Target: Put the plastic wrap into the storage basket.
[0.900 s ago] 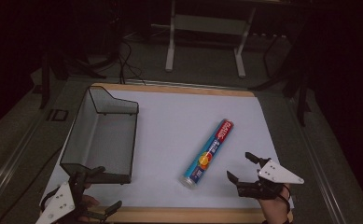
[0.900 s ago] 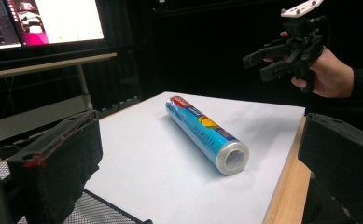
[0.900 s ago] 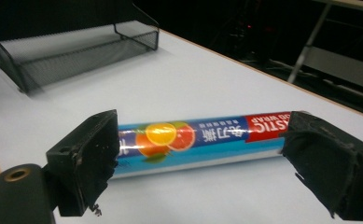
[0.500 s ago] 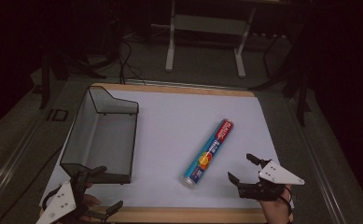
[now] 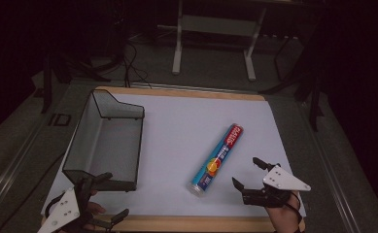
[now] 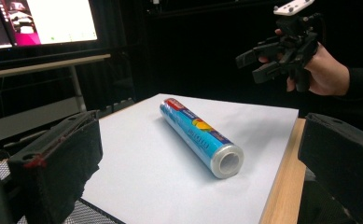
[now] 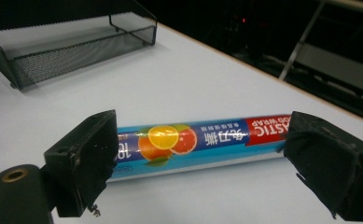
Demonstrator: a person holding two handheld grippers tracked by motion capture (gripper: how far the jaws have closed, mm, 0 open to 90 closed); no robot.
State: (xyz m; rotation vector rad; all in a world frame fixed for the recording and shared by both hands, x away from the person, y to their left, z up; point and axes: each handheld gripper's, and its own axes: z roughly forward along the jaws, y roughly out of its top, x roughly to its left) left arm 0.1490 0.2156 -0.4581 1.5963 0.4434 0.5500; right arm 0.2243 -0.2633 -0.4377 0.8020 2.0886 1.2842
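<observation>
A roll of plastic wrap (image 5: 217,159) with a blue label and an orange picture lies diagonally on the white table sheet, right of centre. My right gripper (image 5: 246,171) hovers just right of the roll's near end, open, with nothing between its fingers. In the right gripper view the roll (image 7: 193,142) lies crosswise beyond the two spread jaws. My left gripper (image 5: 112,195) is open at the near left corner, beside the black mesh tray (image 5: 106,141). In the left gripper view the roll (image 6: 200,135) points its open end toward me, and the right gripper (image 6: 263,60) hangs above its far side.
The mesh tray (image 7: 72,42) is empty and takes up the left side of the sheet. A wooden table edge (image 5: 186,223) runs along the front. A metal stand (image 5: 213,29) and cables lie on the floor beyond the table. A lit monitor (image 6: 44,21) stands off to the side.
</observation>
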